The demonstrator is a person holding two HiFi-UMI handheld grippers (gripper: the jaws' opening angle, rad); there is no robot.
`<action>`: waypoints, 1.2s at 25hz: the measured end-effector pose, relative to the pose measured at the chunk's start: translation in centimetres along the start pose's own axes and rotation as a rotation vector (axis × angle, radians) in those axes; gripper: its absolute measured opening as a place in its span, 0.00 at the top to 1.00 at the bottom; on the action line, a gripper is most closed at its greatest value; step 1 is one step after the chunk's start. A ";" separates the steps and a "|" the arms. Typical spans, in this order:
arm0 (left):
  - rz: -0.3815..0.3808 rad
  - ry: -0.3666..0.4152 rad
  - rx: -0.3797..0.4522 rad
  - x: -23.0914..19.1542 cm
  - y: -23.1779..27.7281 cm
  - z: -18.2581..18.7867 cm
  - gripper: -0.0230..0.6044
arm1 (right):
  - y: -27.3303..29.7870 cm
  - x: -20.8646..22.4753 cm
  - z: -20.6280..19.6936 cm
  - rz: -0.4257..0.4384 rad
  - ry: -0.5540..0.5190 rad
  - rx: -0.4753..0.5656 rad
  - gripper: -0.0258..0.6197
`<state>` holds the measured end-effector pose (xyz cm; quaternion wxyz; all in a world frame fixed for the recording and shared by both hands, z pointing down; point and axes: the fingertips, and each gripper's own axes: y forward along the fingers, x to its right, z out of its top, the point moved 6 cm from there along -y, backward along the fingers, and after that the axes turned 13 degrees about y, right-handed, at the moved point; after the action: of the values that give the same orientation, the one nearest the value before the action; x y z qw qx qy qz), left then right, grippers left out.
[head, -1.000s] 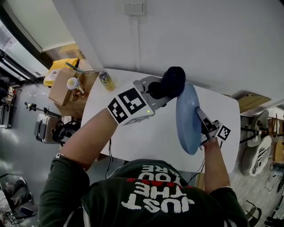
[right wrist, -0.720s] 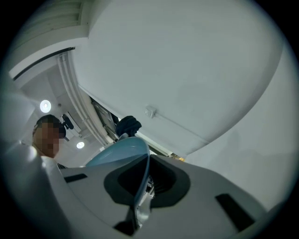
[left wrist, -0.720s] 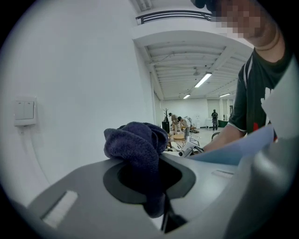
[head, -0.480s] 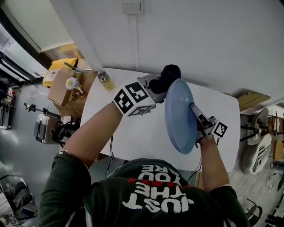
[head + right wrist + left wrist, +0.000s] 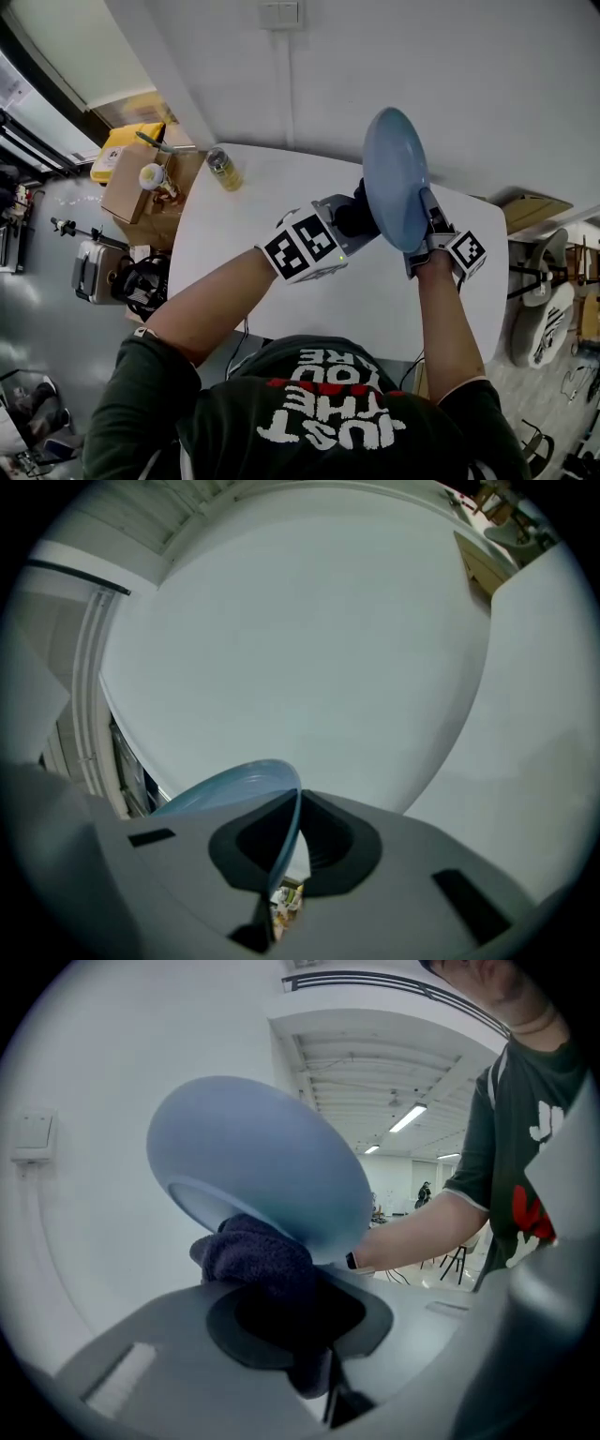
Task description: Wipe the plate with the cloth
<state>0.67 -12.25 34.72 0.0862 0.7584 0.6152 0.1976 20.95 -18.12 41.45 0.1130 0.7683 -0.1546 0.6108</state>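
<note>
Pale blue round plate [image 5: 396,178] is held up on edge in the air above the white rounded table [image 5: 272,272], close to the white wall. Right gripper [image 5: 424,228] grasps it: in the right gripper view the jaws are clenched on the plate's thin rim [image 5: 292,808], with the plate fanning out to the left. In the head view the grip sits at the plate's lower right edge.

Left gripper [image 5: 352,221] is clamped on a dark navy terry cloth [image 5: 360,216]. The left gripper view shows the cloth [image 5: 255,1252] bunched between the jaws and sticking out in front. The cloth presses against the lower part of the plate [image 5: 267,1166], on its left-facing side, next to a paler ring there.

A small metal can [image 5: 223,169] stands at the table's far left corner, well apart from both grippers. A brown cardboard box [image 5: 131,183] is off the table beyond it.
</note>
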 end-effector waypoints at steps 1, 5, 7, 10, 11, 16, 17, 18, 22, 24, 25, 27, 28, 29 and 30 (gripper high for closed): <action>0.000 -0.015 -0.006 0.2 0.2 -0.3 0.88 | 0.3 -0.4 0.1 0.002 -0.003 0.022 0.94; -0.037 -0.025 -0.012 2.1 1.1 -0.6 0.88 | 1.0 -1.2 1.2 -0.016 -0.024 0.090 0.94; -0.068 -0.018 -0.015 3.4 1.7 -0.6 0.88 | 1.1 -1.5 1.6 -0.031 -0.041 0.108 0.94; -0.112 -0.013 -0.023 4.9 2.8 -0.6 0.88 | 1.4 -1.5 1.7 -0.060 -0.063 0.120 0.94; -0.125 -0.012 -0.029 5.4 3.2 -0.6 0.88 | 1.5 -1.5 1.5 -0.069 -0.073 0.116 0.94; -0.123 -0.034 -0.039 6.2 4.2 -1.2 0.88 | 1.4 -1.6 0.3 -0.085 -0.128 0.067 0.94; -0.112 -0.040 -0.038 6.0 3.9 -1.4 0.88 | 1.2 -1.6 0.3 -0.075 -0.126 0.056 0.94; -0.097 -0.049 -0.041 5.6 3.6 -1.7 0.88 | 1.0 -1.7 0.2 -0.057 -0.120 0.039 0.94; 0.000 -0.095 -0.038 3.1 1.6 -3.1 0.88 | -0.4 -2.4 -1.1 0.036 -0.129 -0.124 0.94; 0.054 -0.124 0.000 1.2 0.3 -2.9 0.88 | -1.1 -2.8 -2.6 0.097 -0.131 -0.231 0.94; 0.075 -0.131 0.021 0.3 -0.3 -2.6 0.88 | -1.4 -2.8 -3.4 0.123 -0.121 -0.272 0.94; 0.099 -0.133 0.054 -1.2 -1.4 -2.3 0.88 | -2.1 -2.8 -4.8 0.165 -0.083 -0.324 0.94; 0.109 -0.131 0.062 -1.8 -1.8 -2.3 0.88 | -2.4 -2.8 -5.3 0.182 -0.066 -0.340 0.94; 0.120 -0.130 0.066 -2.4 -2.1 -2.2 0.88 | -2.6 -2.9 -5.8 0.196 -0.053 -0.353 0.94; 0.132 -0.130 0.067 -2.8 -2.3 -2.1 0.88 | -2.8 -3.0 -6.1 0.205 -0.044 -0.364 0.94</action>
<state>-2.75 -14.71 35.23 0.0874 0.8108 0.5633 0.1327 15.83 -13.05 39.96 0.1836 0.7285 -0.3422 0.5643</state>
